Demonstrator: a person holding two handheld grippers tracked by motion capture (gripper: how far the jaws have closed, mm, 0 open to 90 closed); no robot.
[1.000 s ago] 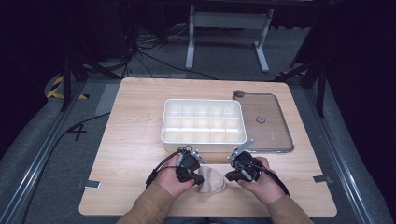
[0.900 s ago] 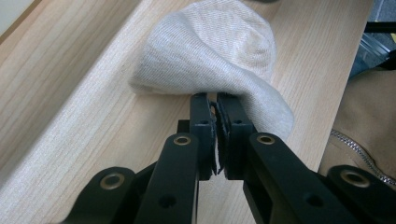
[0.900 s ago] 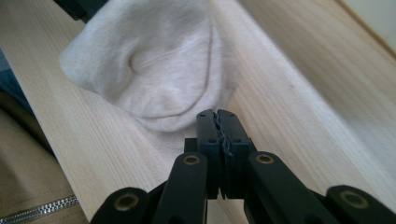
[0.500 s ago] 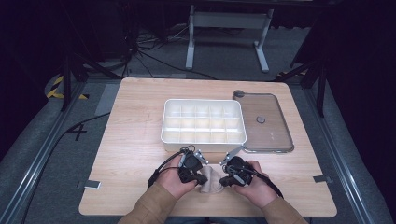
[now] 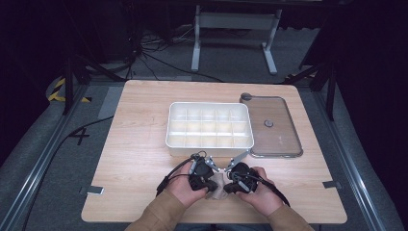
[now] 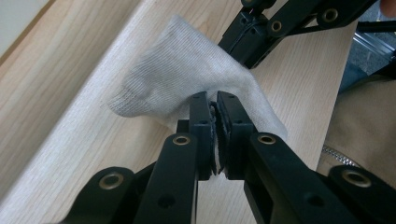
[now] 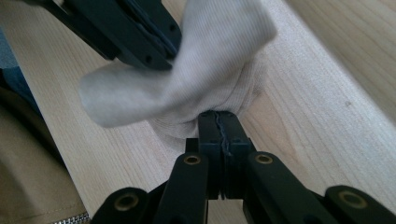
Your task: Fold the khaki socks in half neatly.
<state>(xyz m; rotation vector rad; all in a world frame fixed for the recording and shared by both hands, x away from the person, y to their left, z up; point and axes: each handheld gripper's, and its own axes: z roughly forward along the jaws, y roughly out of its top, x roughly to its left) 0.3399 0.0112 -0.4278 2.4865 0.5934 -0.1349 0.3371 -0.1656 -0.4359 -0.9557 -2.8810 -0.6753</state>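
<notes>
1. We see a small, soft, cream knitted sock [image 6: 187, 79] bunched up at the near edge of the pale wooden counter [image 5: 139, 159].
2. Our left gripper [image 6: 213, 103] has its jaws pinching the sock.
3. Our right gripper [image 7: 218, 120] has its jaws pinching the sock too.
4. A white plastic box with little compartments [image 5: 210, 126] sits just behind.

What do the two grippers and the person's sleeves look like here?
Both the left gripper and the right gripper are black, with two flat jaws on linkage arms pinned by brass-coloured rivets. A black cable trails from the left one. The sleeves are tan.
</notes>
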